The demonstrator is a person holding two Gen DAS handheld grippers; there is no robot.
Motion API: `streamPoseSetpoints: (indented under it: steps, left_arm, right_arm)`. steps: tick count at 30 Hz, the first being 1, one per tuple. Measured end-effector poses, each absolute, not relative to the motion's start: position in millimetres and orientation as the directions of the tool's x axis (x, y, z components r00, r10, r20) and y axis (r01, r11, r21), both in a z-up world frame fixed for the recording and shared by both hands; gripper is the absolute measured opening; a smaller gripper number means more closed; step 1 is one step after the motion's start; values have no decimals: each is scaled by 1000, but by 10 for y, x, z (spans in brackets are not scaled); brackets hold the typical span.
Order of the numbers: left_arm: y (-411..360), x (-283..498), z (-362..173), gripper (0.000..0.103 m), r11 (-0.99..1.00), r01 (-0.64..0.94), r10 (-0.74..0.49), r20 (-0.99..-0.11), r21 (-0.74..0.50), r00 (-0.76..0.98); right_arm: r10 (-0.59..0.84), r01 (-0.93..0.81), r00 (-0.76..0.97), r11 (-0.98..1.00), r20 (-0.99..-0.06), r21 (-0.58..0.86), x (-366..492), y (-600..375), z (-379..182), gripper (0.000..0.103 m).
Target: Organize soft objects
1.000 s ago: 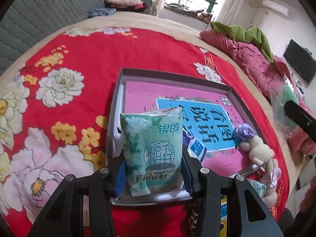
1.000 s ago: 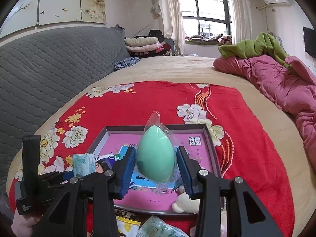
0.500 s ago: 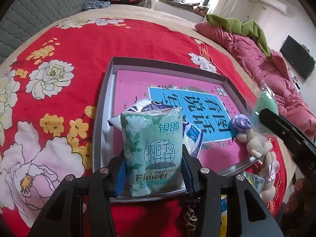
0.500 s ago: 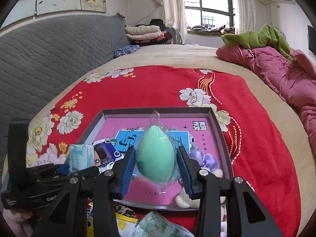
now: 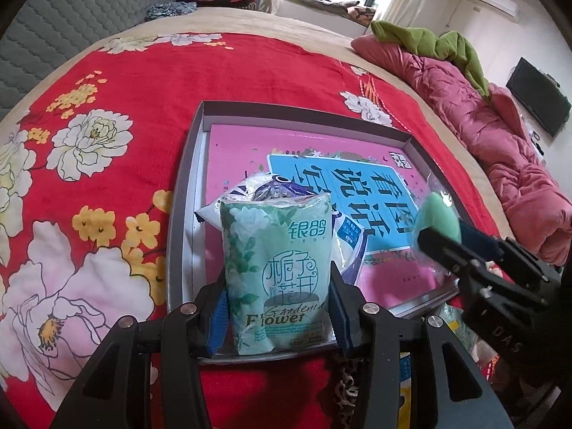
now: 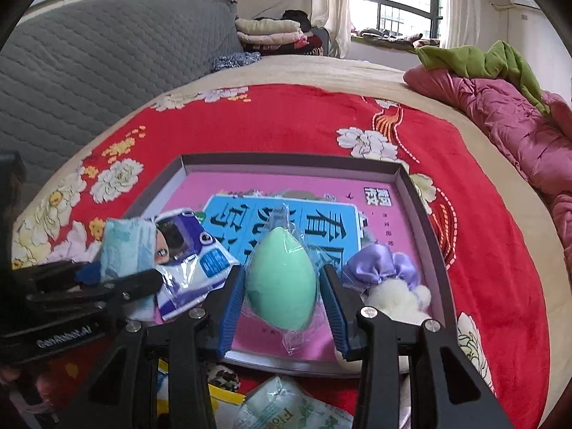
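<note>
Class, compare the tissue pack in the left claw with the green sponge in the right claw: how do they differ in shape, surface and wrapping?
The tissue pack is flat and rectangular; the green sponge is egg-shaped. The tissue pack is printed with flowers and lettering; the sponge is plain mint green. The pack's wrapper is opaque; the sponge sits in a clear plastic bag. Both are soft, greenish, and gripped upright over the tray, one in the left claw, one in the right claw.

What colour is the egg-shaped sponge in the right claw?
Mint green sponge, clearest in the right wrist view.

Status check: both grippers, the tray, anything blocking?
Left gripper shut on tissue pack. Right gripper shut on bagged green sponge, over tray. Plush toy and wipes packet crowd the near end.
</note>
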State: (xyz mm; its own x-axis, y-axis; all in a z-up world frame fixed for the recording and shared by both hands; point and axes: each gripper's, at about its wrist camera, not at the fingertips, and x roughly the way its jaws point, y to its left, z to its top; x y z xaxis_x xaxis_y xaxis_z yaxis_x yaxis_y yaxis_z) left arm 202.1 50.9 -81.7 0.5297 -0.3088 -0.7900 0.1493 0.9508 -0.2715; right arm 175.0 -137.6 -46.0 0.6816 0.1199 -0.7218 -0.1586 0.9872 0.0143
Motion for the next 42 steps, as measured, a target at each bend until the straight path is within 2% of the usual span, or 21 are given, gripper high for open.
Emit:
streamPoseSetpoints:
  steps: [19, 34, 39, 42]
  left_arm:
    - [509, 2020, -818, 49, 955, 145, -295, -797, -257, 527]
    - [518, 2022, -819, 49, 956, 143, -292, -798, -255, 527]
    - [524, 2022, -824, 49, 956, 144, -291, -799, -254, 526]
    - [525, 2021, -823, 49, 957, 145, -290, -800, -252, 526]
  right_arm:
    - [38, -139, 658, 988, -752, -72, 1728, -1468, -549, 44]
    - [81, -148, 643, 989, -762, -19, 1667, -1473, -541, 46]
    - [72, -154, 642, 987, -763, -36, 1664, -1436, -547, 49]
    - [70, -153, 637, 987, -768, -38, 1668, -1432, -550, 56]
